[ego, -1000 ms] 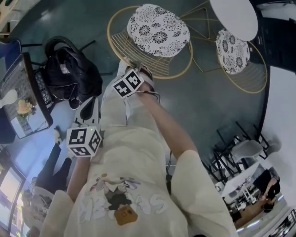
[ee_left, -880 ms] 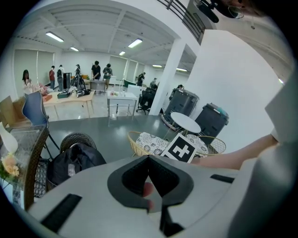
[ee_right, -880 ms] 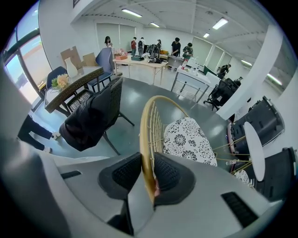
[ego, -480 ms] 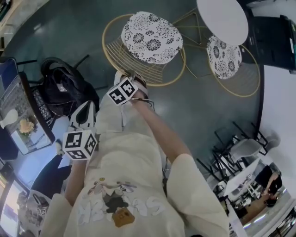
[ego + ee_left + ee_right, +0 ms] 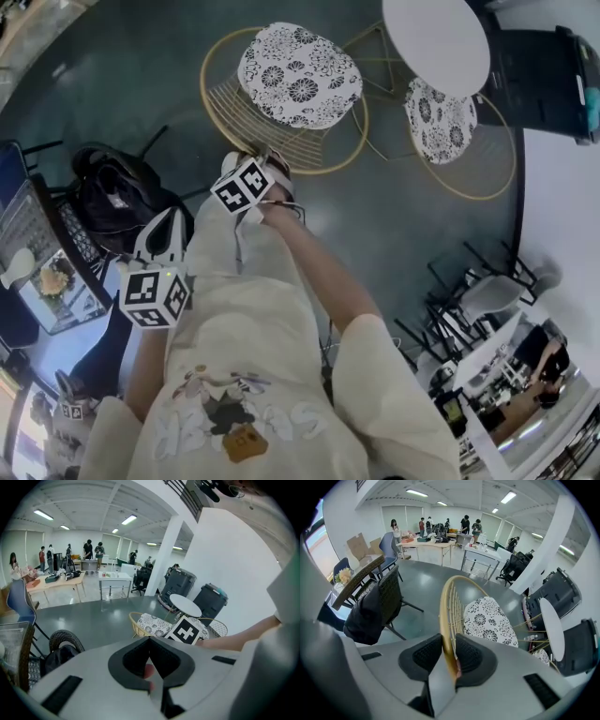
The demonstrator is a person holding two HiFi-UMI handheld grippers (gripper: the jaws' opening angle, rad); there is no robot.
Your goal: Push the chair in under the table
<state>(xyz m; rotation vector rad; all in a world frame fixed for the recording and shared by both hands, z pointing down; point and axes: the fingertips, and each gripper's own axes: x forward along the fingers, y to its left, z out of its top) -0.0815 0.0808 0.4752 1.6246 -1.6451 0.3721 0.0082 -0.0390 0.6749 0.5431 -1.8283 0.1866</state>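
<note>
While the chair rim (image 5: 444,606) is clamped by the right tongs (image 5: 448,641) — left tongs (image 5: 150,641) closed, empty — the desk (image 5: 436,42) is seen far right.

Under your feet runs a glossy, dark grey-green floor (image 5: 403,225). Right ahead of you the nearer gold wire chair (image 5: 281,141) stands on it. Further off to your right the round white table (image 5: 436,42) stands on gold legs, with a second gold chair (image 5: 445,122) partly beneath its edge. A dark chair (image 5: 77,239) stands to your left, and dark bins (image 5: 536,77) by the white wall
</note>
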